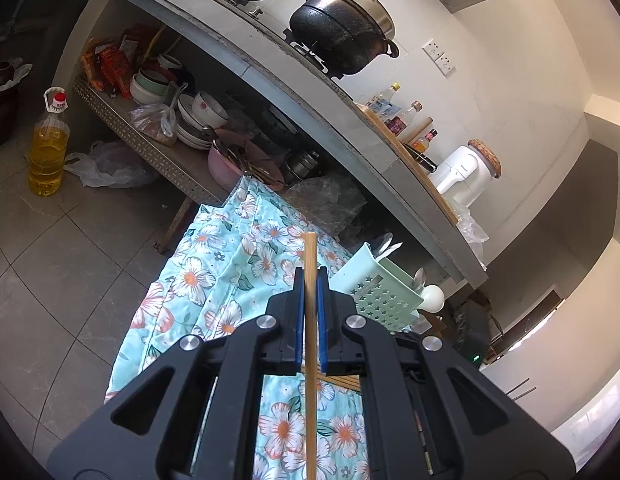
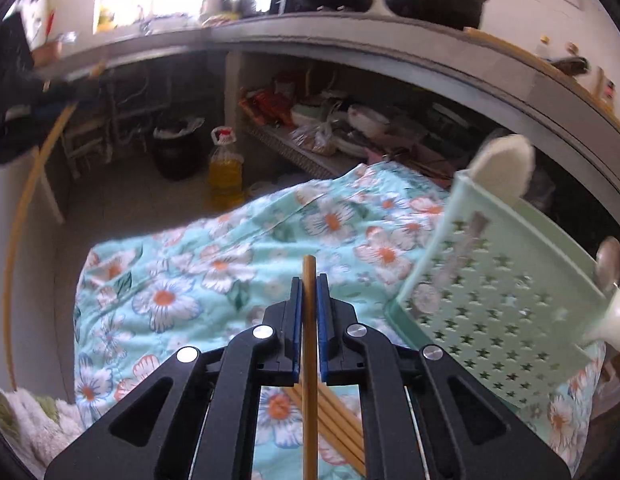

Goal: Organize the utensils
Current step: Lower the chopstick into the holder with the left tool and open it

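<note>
We have 1 chopstick pinched in the left gripper, its blue pads closed tight on the shaft, with the tip poking out ahead of the jaws. The right gripper is likewise clamped on a second chopstick, so both hands are loaded.

The mint-green utensil caddy sits tipped toward the far right corner of the floral cloth, with pale spoons already showing at its rim. Several loose chopsticks lie on the cloth near its front edge, just under the right jaws.

We judge the step in hand to be carrying these 2 sticks to the caddy. To do it well, we keep both grips firm (thin round sticks pivot easily between flat pads), swing each tip toward the caddy's open mouth, and line the stick with the compartment's long axis before letting go. We take one hand at a time so the sticks do not cross, and steer clear of the spoons.
</note>
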The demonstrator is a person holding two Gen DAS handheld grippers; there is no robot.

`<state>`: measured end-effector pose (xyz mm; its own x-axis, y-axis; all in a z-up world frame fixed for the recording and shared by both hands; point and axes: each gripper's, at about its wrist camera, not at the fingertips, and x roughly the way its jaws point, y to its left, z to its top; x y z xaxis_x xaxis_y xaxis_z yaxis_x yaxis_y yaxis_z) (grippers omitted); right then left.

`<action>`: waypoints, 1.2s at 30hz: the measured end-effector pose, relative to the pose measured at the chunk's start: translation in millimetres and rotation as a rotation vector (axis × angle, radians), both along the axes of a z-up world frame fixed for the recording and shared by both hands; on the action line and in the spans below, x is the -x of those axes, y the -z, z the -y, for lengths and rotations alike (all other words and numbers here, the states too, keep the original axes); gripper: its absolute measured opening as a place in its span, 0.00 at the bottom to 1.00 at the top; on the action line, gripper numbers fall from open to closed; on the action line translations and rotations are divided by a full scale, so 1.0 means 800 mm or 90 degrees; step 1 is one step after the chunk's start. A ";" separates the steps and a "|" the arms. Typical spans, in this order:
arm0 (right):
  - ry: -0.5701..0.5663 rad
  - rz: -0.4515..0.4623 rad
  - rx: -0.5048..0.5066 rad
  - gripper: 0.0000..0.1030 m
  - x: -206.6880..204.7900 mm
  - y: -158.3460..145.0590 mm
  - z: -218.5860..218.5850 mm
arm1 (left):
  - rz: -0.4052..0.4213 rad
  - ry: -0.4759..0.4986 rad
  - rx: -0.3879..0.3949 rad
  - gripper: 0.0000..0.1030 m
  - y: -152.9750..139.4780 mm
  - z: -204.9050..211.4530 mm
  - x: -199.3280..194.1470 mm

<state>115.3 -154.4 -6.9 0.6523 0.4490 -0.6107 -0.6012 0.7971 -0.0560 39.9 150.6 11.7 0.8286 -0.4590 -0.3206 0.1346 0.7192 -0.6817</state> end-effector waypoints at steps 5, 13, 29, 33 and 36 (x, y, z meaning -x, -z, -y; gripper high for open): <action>0.111 0.013 -0.148 0.07 0.003 -0.051 0.097 | 0.003 0.015 0.002 0.04 -0.001 0.010 -0.006; 0.203 0.052 -0.297 0.07 0.038 -0.070 0.182 | 0.021 0.049 -0.006 0.04 -0.014 0.035 -0.019; 0.253 0.010 -0.385 0.07 0.057 -0.023 0.207 | 0.092 0.130 -0.024 0.04 -0.079 0.098 -0.053; 0.268 0.009 -0.390 0.07 0.064 -0.018 0.215 | 0.140 0.165 -0.033 0.04 -0.117 0.130 -0.071; 0.278 0.014 -0.386 0.07 0.067 -0.020 0.222 | 0.185 0.182 -0.041 0.04 -0.152 0.158 -0.089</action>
<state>61.6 -331.9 8.7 0.8576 0.4003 -0.3230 -0.2265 0.8576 0.4618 111.1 24.3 133.2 0.7306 -0.6708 -0.1276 0.5158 0.6646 -0.5406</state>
